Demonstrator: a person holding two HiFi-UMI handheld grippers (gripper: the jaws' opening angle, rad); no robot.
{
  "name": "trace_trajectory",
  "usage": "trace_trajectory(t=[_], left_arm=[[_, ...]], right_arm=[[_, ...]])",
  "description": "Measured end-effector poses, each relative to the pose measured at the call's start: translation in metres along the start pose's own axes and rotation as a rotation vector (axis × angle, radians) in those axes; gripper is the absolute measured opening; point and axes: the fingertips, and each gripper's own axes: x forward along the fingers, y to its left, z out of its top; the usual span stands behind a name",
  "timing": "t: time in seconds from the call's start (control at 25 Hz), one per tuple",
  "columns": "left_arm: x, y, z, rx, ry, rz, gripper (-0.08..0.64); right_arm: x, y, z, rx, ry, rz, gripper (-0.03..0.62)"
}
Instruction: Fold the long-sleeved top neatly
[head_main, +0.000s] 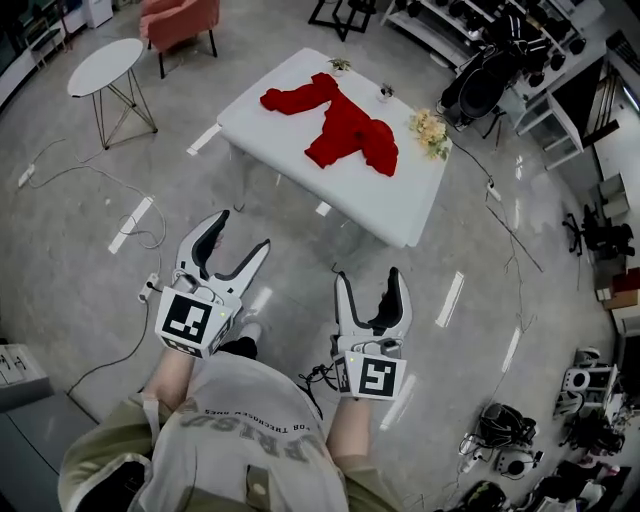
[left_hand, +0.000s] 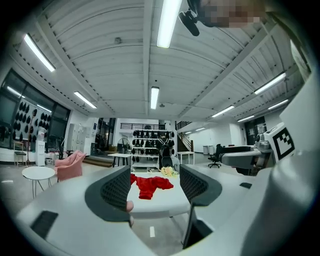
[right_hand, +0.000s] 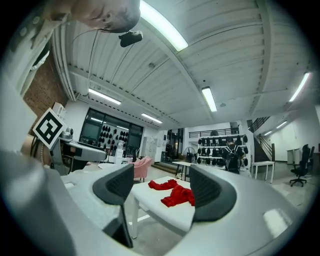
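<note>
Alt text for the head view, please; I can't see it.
A crumpled red long-sleeved top lies on a white table ahead. The left gripper and right gripper, both open and empty, are short of it.

White table (head_main: 395, 212) on grey floor (head_main: 80, 250), crumpled red long-sleeved top (head_main: 345, 128) lying mid-table, flower bunch (head_main: 430, 133) near one edge, two small potted plants (head_main: 340, 66) along the far edge

Long-sleeved top (head_main: 345, 130) was soft red cloth, crumpled. Table (head_main: 400, 205) top: smooth matt white. Floor (head_main: 80, 250): glossy grey. Left gripper (head_main: 244, 230) pads (left_hand: 116, 190): matt black, ribbed.
</note>
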Motion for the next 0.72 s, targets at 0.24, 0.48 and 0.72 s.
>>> trace_trajectory(t=[0.24,0.48,0.72], left_arm=[[0.043,0.046,-0.005,-0.019,0.035,-0.003,0.288],[0.069,0.070,-0.025,-0.032,0.081,0.019,0.288],[0.104,0.079,-0.045,-0.053,0.119,0.050,0.288]], right_arm=[[0.062,-0.005,-0.006,-0.026,0.027,-0.028,0.342],[0.101,-0.019,-0.030,-0.017,0.064,-0.049,0.342],[0.135,-0.042,-0.052,-0.011,0.088,-0.028,0.342]])
